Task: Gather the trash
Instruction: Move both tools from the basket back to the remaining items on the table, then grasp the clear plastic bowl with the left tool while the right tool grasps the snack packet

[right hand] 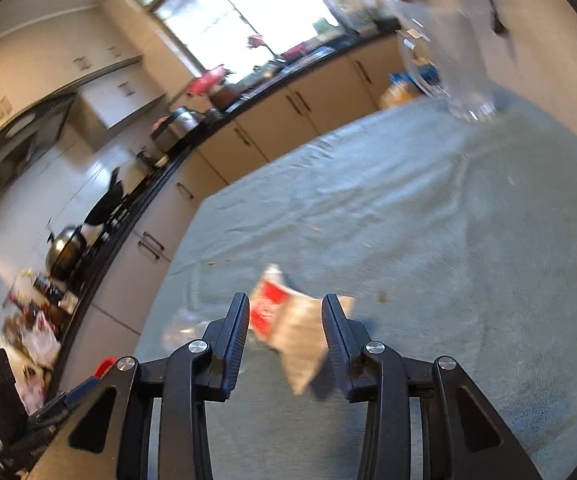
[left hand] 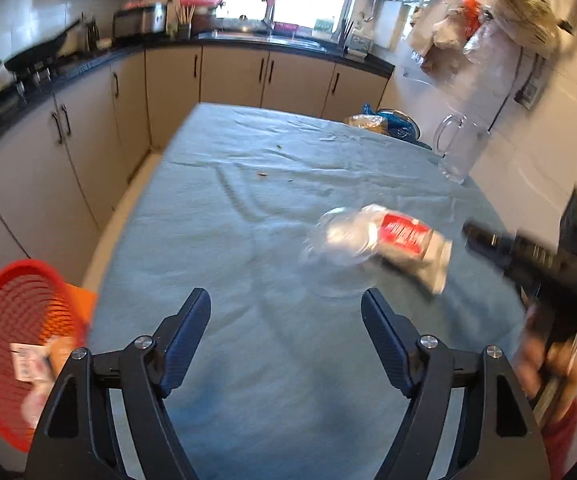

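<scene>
A crumpled clear plastic wrapper with a red and white label (left hand: 380, 242) lies on the blue-grey tablecloth (left hand: 248, 240). My left gripper (left hand: 286, 308) is open and empty, a little short of the wrapper and to its left. My right gripper (left hand: 472, 236) comes in from the right, its tips just right of the wrapper. In the right wrist view the right gripper (right hand: 284, 312) is open and the wrapper (right hand: 288, 320) lies between and just beyond its fingers, blurred. An orange mesh basket (left hand: 20, 340) with some trash in it sits low at the left.
A clear glass jug (left hand: 458, 148) stands at the table's right edge by the wall. A blue bag and a food packet (left hand: 384, 122) sit at the far right corner. Small crumbs (left hand: 262, 175) dot the cloth. Kitchen cabinets and a counter (left hand: 248, 76) run along the left and back.
</scene>
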Available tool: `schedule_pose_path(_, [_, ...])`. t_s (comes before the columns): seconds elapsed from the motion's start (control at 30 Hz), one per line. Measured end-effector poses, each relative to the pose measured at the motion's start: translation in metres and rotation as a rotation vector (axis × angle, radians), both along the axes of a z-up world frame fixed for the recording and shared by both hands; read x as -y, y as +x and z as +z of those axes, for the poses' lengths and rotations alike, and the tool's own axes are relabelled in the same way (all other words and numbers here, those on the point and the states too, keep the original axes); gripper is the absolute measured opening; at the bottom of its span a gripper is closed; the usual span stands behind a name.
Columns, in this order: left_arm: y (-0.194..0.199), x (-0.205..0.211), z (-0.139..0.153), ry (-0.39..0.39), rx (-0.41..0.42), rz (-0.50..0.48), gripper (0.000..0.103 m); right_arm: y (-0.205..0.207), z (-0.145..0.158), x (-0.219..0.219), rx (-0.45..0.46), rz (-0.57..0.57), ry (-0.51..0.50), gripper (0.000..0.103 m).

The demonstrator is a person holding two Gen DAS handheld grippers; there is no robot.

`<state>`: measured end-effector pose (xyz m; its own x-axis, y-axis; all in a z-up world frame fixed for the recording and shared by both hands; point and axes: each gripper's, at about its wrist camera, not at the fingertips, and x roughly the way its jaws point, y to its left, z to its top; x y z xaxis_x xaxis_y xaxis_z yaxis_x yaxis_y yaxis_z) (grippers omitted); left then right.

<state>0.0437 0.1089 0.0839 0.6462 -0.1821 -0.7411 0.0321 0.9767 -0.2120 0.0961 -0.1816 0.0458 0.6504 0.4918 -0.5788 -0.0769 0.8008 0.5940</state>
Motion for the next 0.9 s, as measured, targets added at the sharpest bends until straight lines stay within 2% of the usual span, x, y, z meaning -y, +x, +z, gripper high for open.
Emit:
schedule_pose_path(0.1, [0.032,0.009,-0.005,-0.081,-0.046,0.033,0.077,0.001,-0.003,0.008,-0.023,-0.01,0.043,0.043])
schedule_pose_path(0.23, [0.076,0.018,-0.013,-0.094,-0.086,0.084,0.077,-0.001,-0.005,0.014,-0.027,-0.018,0.068,0.043])
schedule_pose_path(0.33, [0.104,0.024,-0.022,-0.101,-0.118,0.066,0.077,0.002,-0.007,0.019,-0.036,-0.018,0.086,0.043])
schedule_pose_path(0.43, [0.113,0.03,-0.03,-0.1,-0.137,0.012,0.075,0.001,-0.01,0.023,-0.044,-0.02,0.104,0.043])
schedule_pose_path(0.57, [0.094,0.041,-0.034,-0.104,-0.135,-0.108,0.074,0.002,-0.012,0.024,-0.053,-0.014,0.118,0.043])
schedule_pose_path(0.8, [0.024,0.075,-0.036,-0.014,-0.104,-0.338,0.074,0.002,-0.013,0.024,-0.051,-0.021,0.113,0.043])
schedule_pose_path(0.83, [0.011,0.081,-0.037,0.002,-0.094,-0.384,0.074,0.002,-0.012,0.025,-0.05,-0.026,0.113,0.043])
schedule_pose_path(0.9, [-0.009,0.088,-0.034,0.058,-0.042,-0.416,0.074,0.002,-0.012,0.027,-0.048,-0.034,0.113,0.043])
